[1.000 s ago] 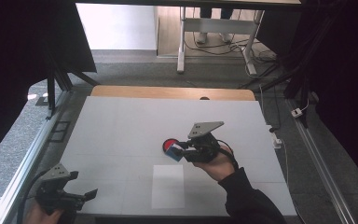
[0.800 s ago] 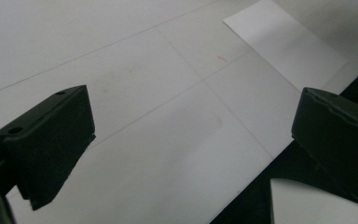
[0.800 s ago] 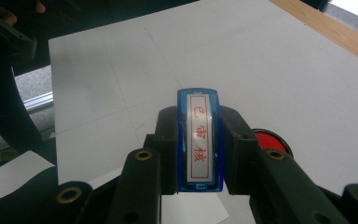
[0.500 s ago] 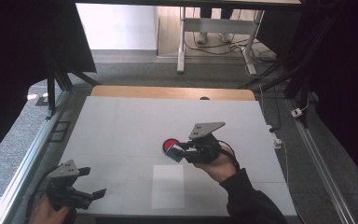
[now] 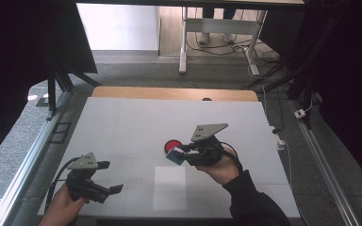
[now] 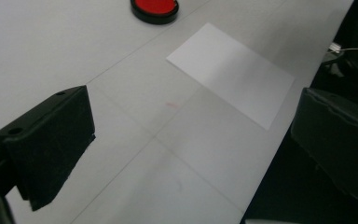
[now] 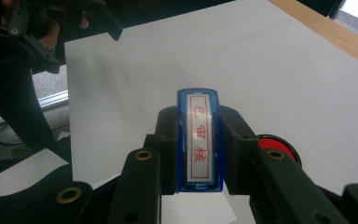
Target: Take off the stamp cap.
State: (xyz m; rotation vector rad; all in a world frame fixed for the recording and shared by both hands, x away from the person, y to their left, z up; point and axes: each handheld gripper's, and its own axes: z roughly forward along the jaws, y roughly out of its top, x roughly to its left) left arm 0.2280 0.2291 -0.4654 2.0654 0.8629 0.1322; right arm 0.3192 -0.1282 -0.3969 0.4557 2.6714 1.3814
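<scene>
My right gripper point(image 5: 183, 153) is shut on a blue stamp point(image 5: 174, 157) and holds it just above the table, beside a round red ink pad point(image 5: 172, 145). In the right gripper view the stamp point(image 7: 199, 140) sits upright between the jaws, its white face with red characters turned toward the camera; the ink pad point(image 7: 276, 145) peeks out behind the right jaw. A white sheet of paper point(image 5: 169, 187) lies in front of the stamp. My left gripper point(image 5: 111, 177) hovers open at the front left. Its own view shows the jaws wide apart over the paper point(image 6: 233, 72) and the ink pad point(image 6: 154, 7).
The white table top point(image 5: 136, 122) has a wooden strip point(image 5: 169, 92) along its far edge. Metal rails point(image 5: 33, 150) run along both sides, and the front edge is close under my left gripper.
My left gripper has shifted to the right and slightly inward over the table's front left. The right gripper with the stamp has stayed in place.
</scene>
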